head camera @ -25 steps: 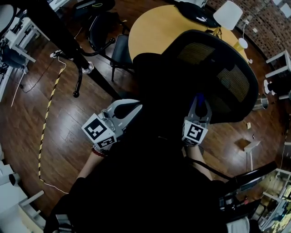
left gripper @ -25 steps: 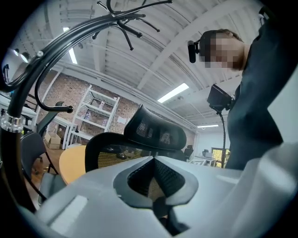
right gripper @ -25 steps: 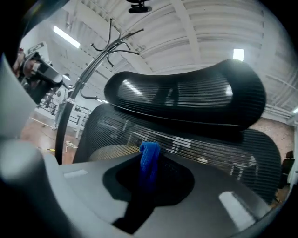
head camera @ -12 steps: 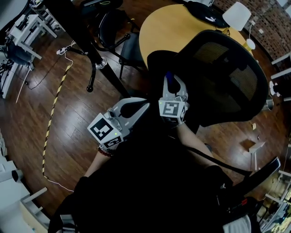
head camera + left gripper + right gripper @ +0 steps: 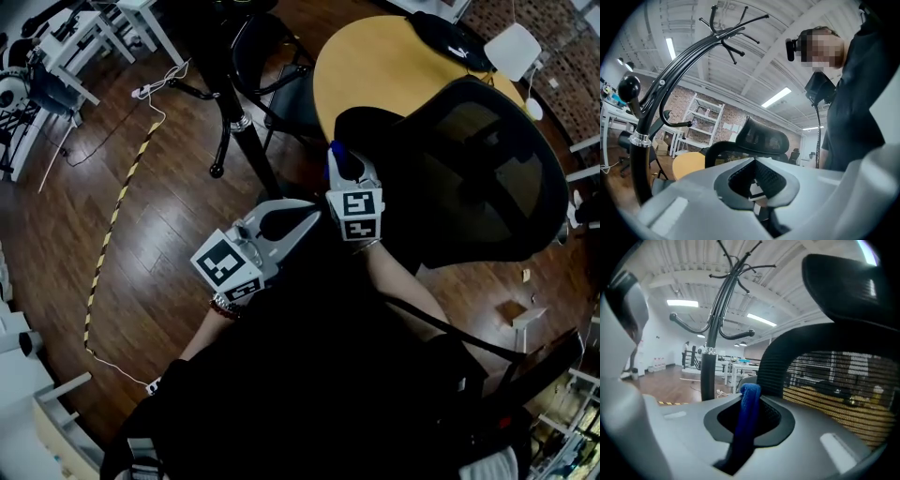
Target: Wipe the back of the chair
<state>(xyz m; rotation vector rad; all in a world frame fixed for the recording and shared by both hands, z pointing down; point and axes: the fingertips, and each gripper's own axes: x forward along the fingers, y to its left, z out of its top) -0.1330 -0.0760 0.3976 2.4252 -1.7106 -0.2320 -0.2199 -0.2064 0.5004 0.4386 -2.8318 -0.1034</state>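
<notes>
change: right tongs (image 5: 342, 167), clamped on blue folded cloth (image 5: 746, 427), now reach left edge of black mesh chair back (image 5: 487, 178) from mid-back | left tongs (image 5: 312, 216) together, empty | task: one wipe stroke likely finished

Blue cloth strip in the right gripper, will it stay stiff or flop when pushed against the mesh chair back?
Probably floppy: the blue cloth strip folds over above the right gripper. Likely light: a narrow pinch carries it. Its coarse weave should drag, not slip, on the black mesh chair back.

Grey left claw (image 5: 309, 220) and right claw (image 5: 338, 159) bear black-and-white marker cubes (image 5: 228, 267).
</notes>
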